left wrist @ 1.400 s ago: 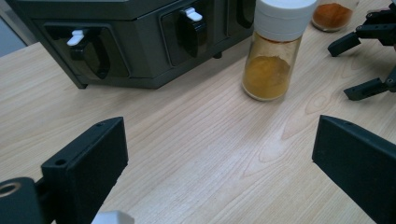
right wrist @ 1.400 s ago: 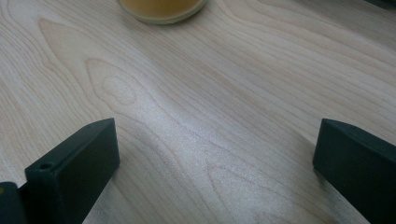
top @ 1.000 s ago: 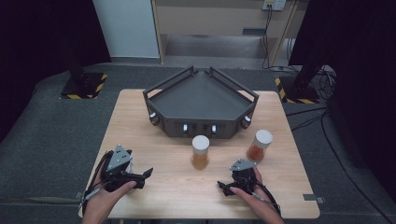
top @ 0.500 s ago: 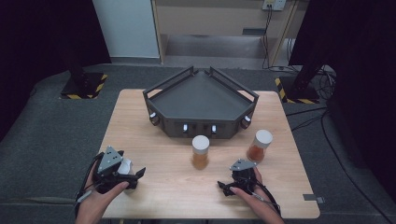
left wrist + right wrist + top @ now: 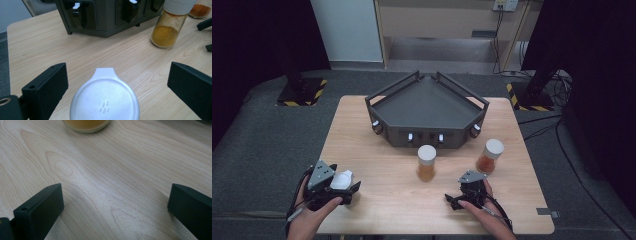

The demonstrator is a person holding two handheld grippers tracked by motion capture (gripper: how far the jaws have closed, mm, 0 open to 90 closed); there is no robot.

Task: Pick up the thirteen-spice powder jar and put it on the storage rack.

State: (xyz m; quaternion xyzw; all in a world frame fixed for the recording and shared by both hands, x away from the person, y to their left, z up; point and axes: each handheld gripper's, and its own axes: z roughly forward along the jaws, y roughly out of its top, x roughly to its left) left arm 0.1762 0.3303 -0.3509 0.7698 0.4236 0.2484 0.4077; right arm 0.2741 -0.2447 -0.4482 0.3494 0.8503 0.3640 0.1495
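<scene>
At the left front corner of the table point(image 5: 377, 150), the left gripper point(image 5: 343, 191) stands with its jaws wide apart around a white-lidded jar point(image 5: 104, 102), touching neither side. The step in hand seems to be the grasp of this jar; next the jaws must close evenly on the lid. To the right stands a jar of yellow powder point(image 5: 426, 163), behind it the dark tray point(image 5: 427, 102). Further right, the right gripper point(image 5: 458, 199) rests open on bare wood, near an orange-powder jar point(image 5: 490, 156). Nothing blocks the grasp.
</scene>
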